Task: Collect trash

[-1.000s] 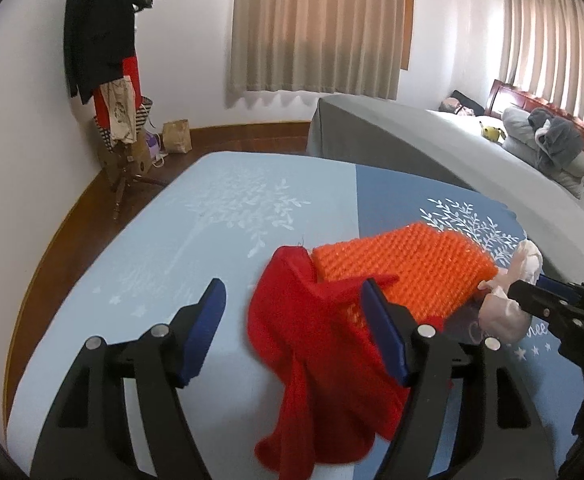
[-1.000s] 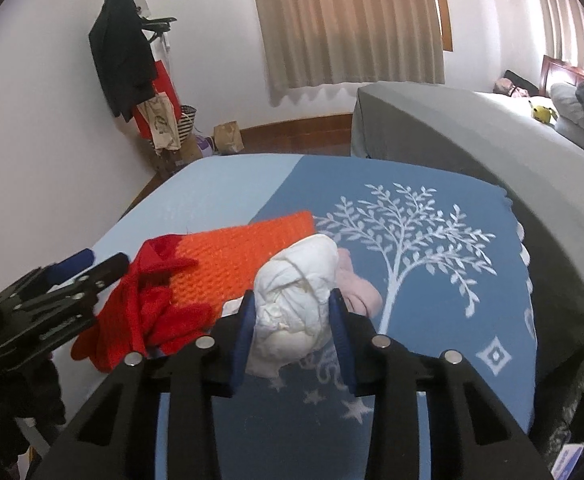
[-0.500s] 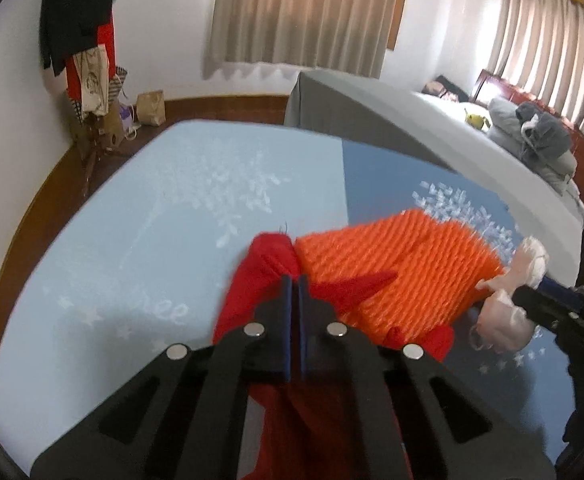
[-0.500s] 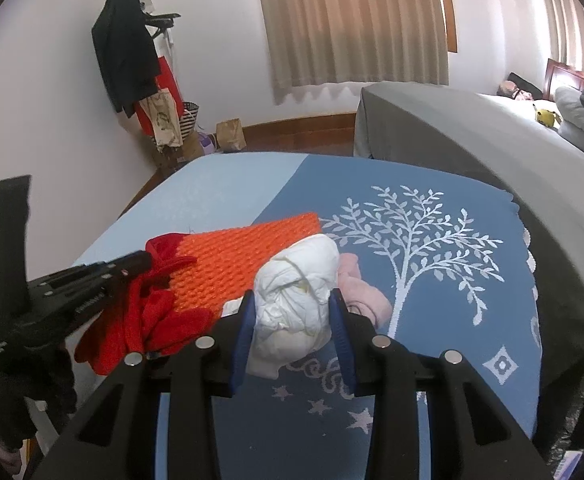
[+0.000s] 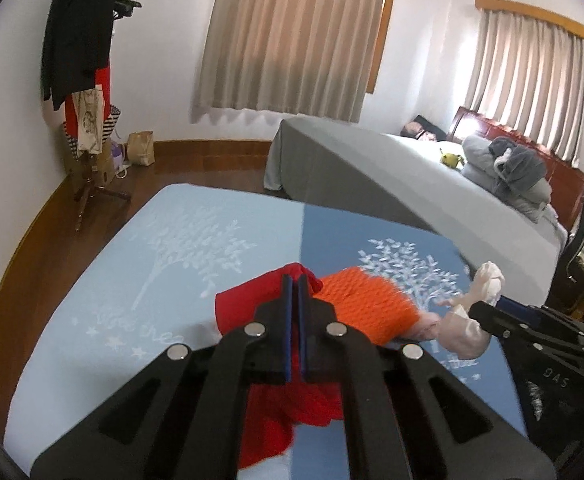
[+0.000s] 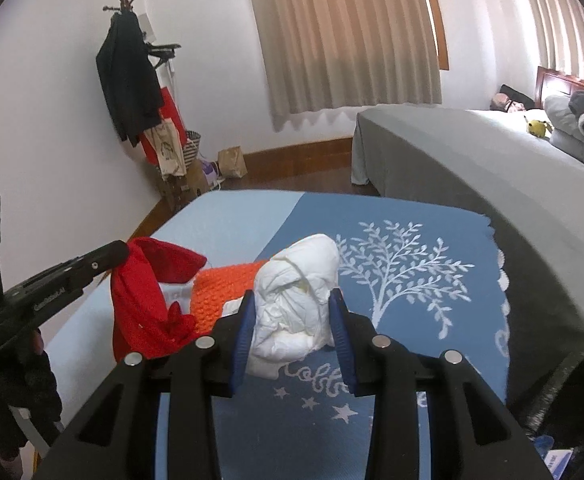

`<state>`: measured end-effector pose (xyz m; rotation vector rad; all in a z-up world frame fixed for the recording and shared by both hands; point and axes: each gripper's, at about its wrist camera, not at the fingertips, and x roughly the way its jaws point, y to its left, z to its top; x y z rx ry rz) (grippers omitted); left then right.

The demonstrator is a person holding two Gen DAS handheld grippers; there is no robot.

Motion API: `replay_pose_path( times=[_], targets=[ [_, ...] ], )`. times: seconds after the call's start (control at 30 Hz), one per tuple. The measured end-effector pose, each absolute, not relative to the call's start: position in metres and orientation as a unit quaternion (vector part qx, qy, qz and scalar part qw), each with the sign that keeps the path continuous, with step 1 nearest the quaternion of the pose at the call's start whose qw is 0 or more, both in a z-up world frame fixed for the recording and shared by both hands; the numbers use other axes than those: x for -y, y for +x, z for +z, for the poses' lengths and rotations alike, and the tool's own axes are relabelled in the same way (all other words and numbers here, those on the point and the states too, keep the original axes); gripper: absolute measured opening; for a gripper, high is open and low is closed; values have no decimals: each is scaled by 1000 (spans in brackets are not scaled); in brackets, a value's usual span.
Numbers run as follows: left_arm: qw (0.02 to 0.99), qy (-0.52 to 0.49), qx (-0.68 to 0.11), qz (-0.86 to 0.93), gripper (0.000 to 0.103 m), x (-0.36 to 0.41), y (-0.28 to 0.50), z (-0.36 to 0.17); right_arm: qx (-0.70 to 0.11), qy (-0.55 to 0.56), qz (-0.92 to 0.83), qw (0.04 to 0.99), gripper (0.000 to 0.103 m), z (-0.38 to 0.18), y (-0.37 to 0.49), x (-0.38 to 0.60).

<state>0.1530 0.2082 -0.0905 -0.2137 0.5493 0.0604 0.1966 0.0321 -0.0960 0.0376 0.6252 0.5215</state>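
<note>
Left wrist view, from the left: a paper bag [image 5: 140,148] stands on the floor by the wall, its contents not visible. On the blue tree-print bedspread [image 5: 180,248], the left hand-held gripper [image 5: 294,280] is clamped tight on a red cloth [image 5: 248,300], which hangs bunched below the pads; an orange knitted piece [image 5: 366,304] adjoins it to the right. Right wrist view: the same red cloth [image 6: 148,304] hangs from the left unit's tip, with the orange knit [image 6: 222,288] beside it. The right hand-held gripper [image 6: 292,312] holds a crumpled white tissue wad [image 6: 298,304] at a narrow gap, both blue pads pressing its sides. The wad is creased, slightly yellowed at its folds, and sits above the bedspread.
</note>
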Motion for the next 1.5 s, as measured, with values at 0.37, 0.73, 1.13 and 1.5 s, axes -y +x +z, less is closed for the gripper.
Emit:
replay_pose_path(
  times=[0.37, 0.73, 1.13, 1.5],
  targets=[
    [961, -80, -263, -11, 2, -152, 144, -72, -295, 28, 220, 929, 37, -78, 178, 12],
    [960, -69, -264, -63, 2, -94, 140, -69, -282, 38, 181, 941, 37, -62, 157, 65],
    [956, -54, -259, -130, 2, -25, 135, -65, -271, 50, 124, 953, 37, -53, 135, 128],
    [945, -40, -258, -198, 2, 47, 131, -65, -271, 61, 56, 959, 37, -56, 109, 194]
  ],
)
